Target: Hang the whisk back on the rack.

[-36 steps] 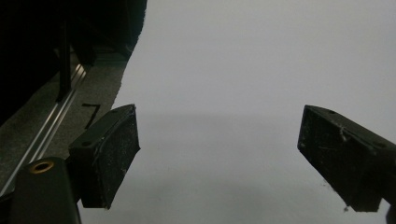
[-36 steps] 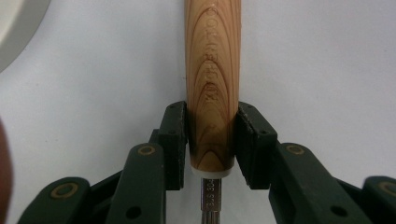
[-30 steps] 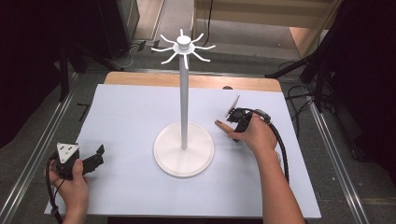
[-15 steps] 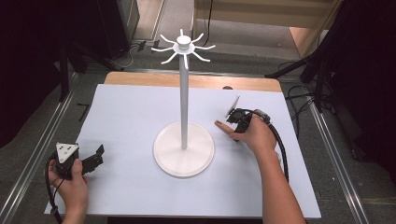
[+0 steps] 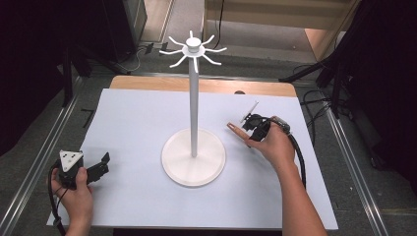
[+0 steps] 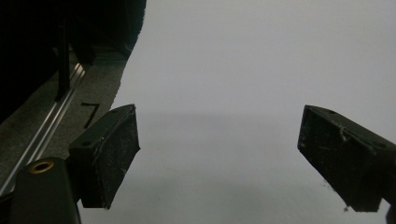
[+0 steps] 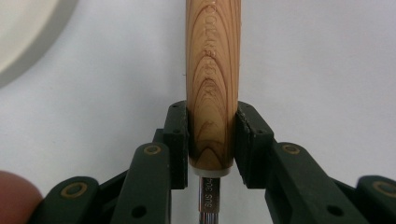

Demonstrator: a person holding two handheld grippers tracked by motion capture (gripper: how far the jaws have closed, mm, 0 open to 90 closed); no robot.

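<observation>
right gripper point(image 7: 212, 140) is clamping a wooden handle point(image 7: 213, 84) (metal shank below); left gripper point(image 6: 219, 158) is resting with jaws apart over the white table point(image 5: 137, 123)

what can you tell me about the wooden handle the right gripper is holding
The wooden handle is round and light brown, with clear grain rings and faint letters stamped along it. At its near end a pale collar meets a thin steel shank marked SUS 304. The right gripper is shut on it, one pad on each side near that end. It lies low over the white table cover.
</observation>
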